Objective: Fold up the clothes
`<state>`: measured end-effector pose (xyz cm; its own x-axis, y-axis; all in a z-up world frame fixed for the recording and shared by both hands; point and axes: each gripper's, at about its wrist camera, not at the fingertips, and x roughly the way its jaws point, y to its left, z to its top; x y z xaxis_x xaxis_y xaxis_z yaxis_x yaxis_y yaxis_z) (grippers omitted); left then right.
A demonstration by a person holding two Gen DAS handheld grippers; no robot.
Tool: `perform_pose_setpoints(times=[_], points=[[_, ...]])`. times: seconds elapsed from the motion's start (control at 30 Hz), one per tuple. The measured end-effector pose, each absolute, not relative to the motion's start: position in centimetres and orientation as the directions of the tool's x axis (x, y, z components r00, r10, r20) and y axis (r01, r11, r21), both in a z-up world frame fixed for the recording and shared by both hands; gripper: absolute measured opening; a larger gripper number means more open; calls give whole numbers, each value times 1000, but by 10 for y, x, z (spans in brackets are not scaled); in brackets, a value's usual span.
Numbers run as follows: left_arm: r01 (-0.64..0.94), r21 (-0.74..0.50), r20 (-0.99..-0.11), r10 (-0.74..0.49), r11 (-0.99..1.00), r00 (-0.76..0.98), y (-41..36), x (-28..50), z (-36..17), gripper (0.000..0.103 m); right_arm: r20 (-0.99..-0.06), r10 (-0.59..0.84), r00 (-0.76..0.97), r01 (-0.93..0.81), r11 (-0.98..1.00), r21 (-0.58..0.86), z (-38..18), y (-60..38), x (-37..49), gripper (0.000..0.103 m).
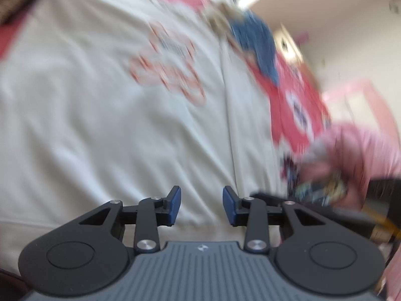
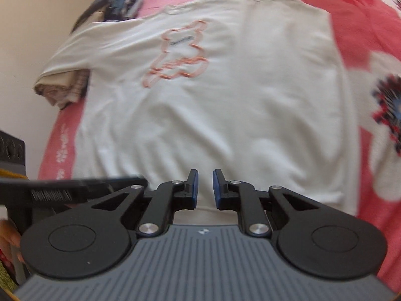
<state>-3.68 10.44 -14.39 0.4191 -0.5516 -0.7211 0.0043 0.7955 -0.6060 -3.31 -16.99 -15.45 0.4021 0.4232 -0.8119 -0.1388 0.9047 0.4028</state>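
White shirt (image 2: 213, 95) flat; hem by right claw (image 2: 205, 188).

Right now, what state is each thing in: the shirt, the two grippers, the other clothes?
White T-shirt: spread flat on the bed, print up, wrinkled, one sleeve still out.
Left gripper: jaws apart, nothing between them, above the shirt.
Right gripper: jaws narrowly apart, nothing between them.
Blue garment: lying unfolded beyond the shirt.
Red patterned bedspread: under the shirt.

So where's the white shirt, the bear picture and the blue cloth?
white shirt (image 2: 225, 115), right wrist view, middle of its body
bear picture (image 2: 179, 55), right wrist view, its middle
blue cloth (image 1: 258, 47), left wrist view, its middle
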Motion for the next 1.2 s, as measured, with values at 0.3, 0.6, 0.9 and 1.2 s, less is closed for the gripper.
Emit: perform_pose_setpoints(times=[0.3, 0.6, 0.9, 1.2], points=[[-231, -665, -634, -372, 710, 678, 274, -43, -98, 44, -743, 530, 409, -308, 847, 434, -102, -80, 21, 13], [-428, -728, -580, -148, 535, 801, 443, -47, -98, 56, -690, 626, 363, -508, 754, 417, -67, 79, 100, 13], [-503, -839, -530, -101, 208, 842, 566, -22, -144, 59, -621, 698, 357, -702, 639, 316, -44, 260, 184, 13], [-435, -894, -422, -123, -110, 898, 595, 18, -210, 68, -671, 642, 371, -649, 696, 307, -91, 335, 264, 10]])
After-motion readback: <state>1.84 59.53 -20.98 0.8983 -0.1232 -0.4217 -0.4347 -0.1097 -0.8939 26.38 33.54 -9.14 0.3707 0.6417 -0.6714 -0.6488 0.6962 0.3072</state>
